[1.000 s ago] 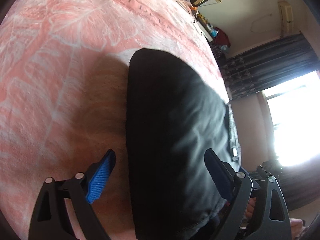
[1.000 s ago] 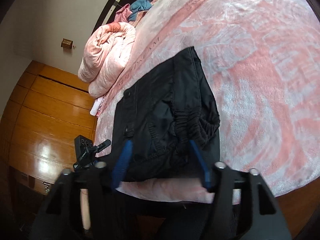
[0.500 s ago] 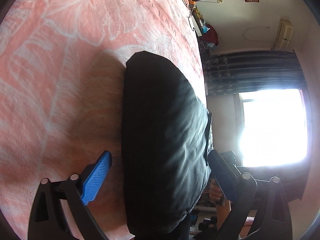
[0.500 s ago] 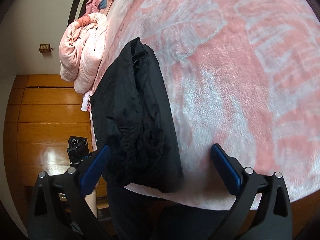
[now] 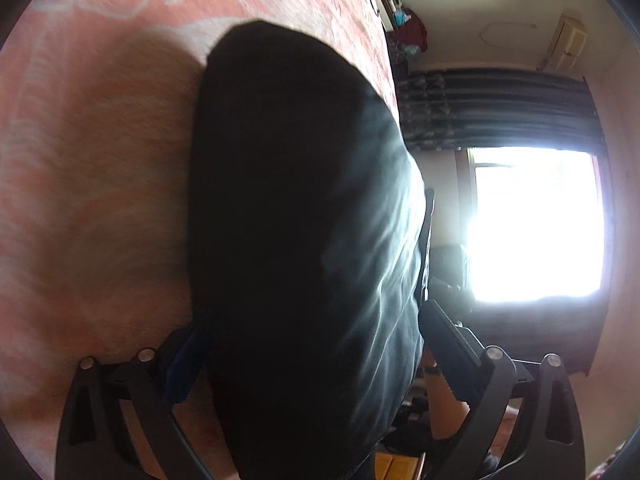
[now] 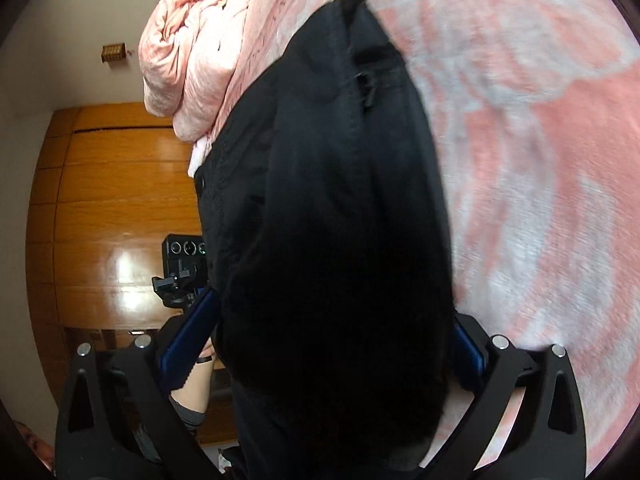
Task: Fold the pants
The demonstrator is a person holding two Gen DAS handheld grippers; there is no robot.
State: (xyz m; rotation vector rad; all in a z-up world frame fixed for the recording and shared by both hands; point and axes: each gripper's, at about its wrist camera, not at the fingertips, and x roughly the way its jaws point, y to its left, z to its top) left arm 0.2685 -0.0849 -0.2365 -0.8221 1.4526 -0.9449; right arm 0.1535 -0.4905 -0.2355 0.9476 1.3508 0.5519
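Black pants (image 5: 300, 160) lie folded in a long bundle near the edge of a pink patterned blanket (image 5: 100, 160). My left gripper (image 5: 310, 320) is open and straddles one end of the bundle, one finger on each side of the cloth. The blue pad (image 5: 184, 364) sits right by the left edge. My right gripper (image 6: 334, 308) is open too, straddling the waistband end of the pants (image 6: 340, 160), where a belt loop (image 6: 368, 80) shows. Neither pair of pads visibly squeezes the fabric. The cloth hides both sets of fingertips in part.
A rolled pink quilt (image 6: 192, 52) lies on the bed beyond the pants. A wooden wardrobe (image 6: 112, 200) stands past the bed edge. A bright window (image 5: 536, 224) under dark curtains (image 5: 500, 108) is opposite. A hand (image 6: 196, 376) and the other gripper's body (image 6: 180, 264) show beside the bed.
Both grippers have come down and in toward the pants while their jaws spread wider. The bundle now fills the gap between each pair of fingers. The pants lie as before.
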